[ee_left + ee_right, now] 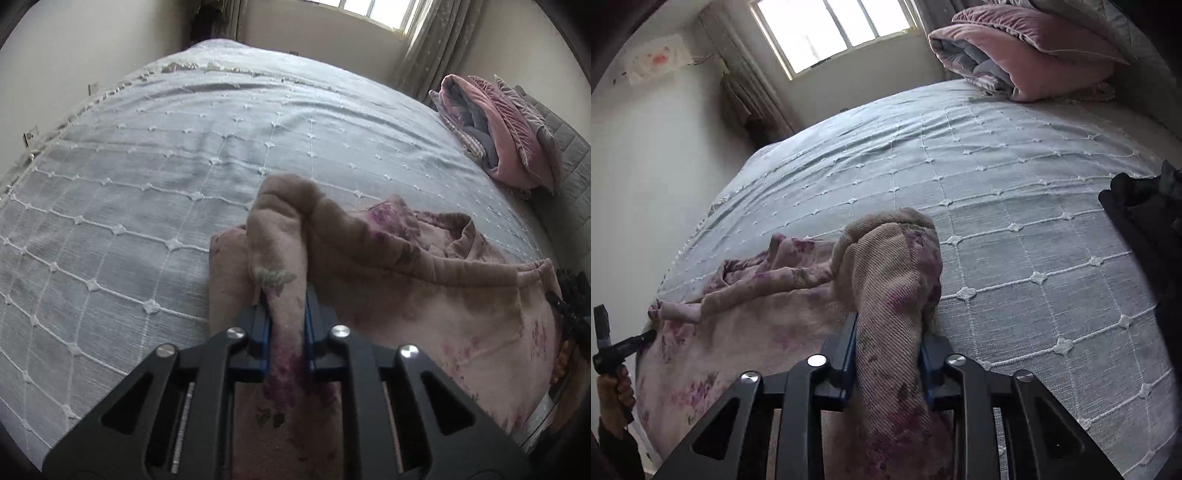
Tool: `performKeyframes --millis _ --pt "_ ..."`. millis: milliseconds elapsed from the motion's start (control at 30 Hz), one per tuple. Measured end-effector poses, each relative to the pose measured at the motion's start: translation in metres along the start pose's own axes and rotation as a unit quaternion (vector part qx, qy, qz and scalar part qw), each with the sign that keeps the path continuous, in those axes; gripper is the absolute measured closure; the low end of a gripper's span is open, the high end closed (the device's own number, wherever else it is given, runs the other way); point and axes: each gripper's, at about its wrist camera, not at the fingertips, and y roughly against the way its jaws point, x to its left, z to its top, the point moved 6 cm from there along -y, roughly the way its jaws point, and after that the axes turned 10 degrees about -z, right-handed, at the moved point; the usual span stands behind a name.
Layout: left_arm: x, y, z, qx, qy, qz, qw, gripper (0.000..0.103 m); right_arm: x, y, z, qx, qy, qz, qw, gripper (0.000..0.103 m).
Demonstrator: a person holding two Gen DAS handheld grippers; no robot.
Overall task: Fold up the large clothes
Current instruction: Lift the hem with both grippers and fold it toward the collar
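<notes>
Wide bed (184,155) under a pale blue-grey quilted cover with white stitched squares, filling most of both views. Cream walls around, bright window (831,33) at 12 o'clock in the right wrist view, curtains (428,48) beside it. Folded pink duvet (513,133) at 2 o'clock on the bed's far side. Dark cloth (1141,221) at 3 o'clock in the right view.

Pink floral garment (424,280) spread over the near edge of the bed, bunched between both tools.

Left gripper (286,314) pinched tight on a rolled fold of the garment, cloth rising past the blue pads. Right gripper (888,339) likewise clamped on a thick fold.

Both pointed steeply down toward the cover. Left hand (615,391) at 8 o'clock in the right view, wrapped around its handle.
</notes>
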Motion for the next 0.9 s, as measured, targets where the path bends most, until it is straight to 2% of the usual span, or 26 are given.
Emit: performKeyframes --millis 133,233,333,400,467,533,600,700,733,800,900 --pt "-0.019 0.050 0.027 -0.074 -0.019 -0.013 0.9970 0.090 -0.001 0.052 0.017 -0.076 -0.005 -0.002 0.997 0.088" --pt "-0.032 0.079 0.060 -0.118 -0.012 -0.016 0.9928 0.091 0.013 0.086 0.048 -0.120 -0.012 0.006 0.993 0.089" --pt "-0.037 0.084 0.097 -0.144 0.009 -0.010 0.9896 0.091 0.030 0.100 0.082 -0.151 -0.014 0.011 0.988 0.090" --pt "-0.037 0.066 0.115 -0.144 0.017 0.008 0.9894 0.091 0.034 0.093 0.105 -0.158 -0.019 0.005 0.987 0.090" --pt "-0.033 0.026 0.127 -0.123 0.023 0.045 0.9911 0.091 0.030 0.071 0.123 -0.148 -0.044 0.006 0.988 0.090" --pt "-0.023 -0.024 0.125 -0.084 0.040 0.076 0.9928 0.091 0.022 0.039 0.129 -0.130 -0.066 -0.003 0.989 0.090" --pt "-0.009 -0.072 0.112 -0.045 0.048 0.112 0.9915 0.091 0.012 -0.004 0.123 -0.095 -0.089 -0.019 0.991 0.090" --pt "0.014 -0.122 0.083 -0.004 0.065 0.153 0.9861 0.090 0.000 -0.081 0.096 -0.023 -0.091 -0.072 0.993 0.090" --pt "0.020 -0.131 0.077 -0.003 0.073 0.156 0.9851 0.090 -0.005 -0.100 0.085 -0.004 -0.096 -0.083 0.992 0.090" --pt "0.022 -0.133 0.074 -0.014 0.077 0.157 0.9845 0.090 -0.019 -0.121 0.069 0.013 -0.127 -0.076 0.989 0.089" --pt "0.020 -0.131 0.075 -0.030 0.071 0.164 0.9835 0.090 -0.032 -0.126 0.061 0.008 -0.156 -0.060 0.986 0.089"
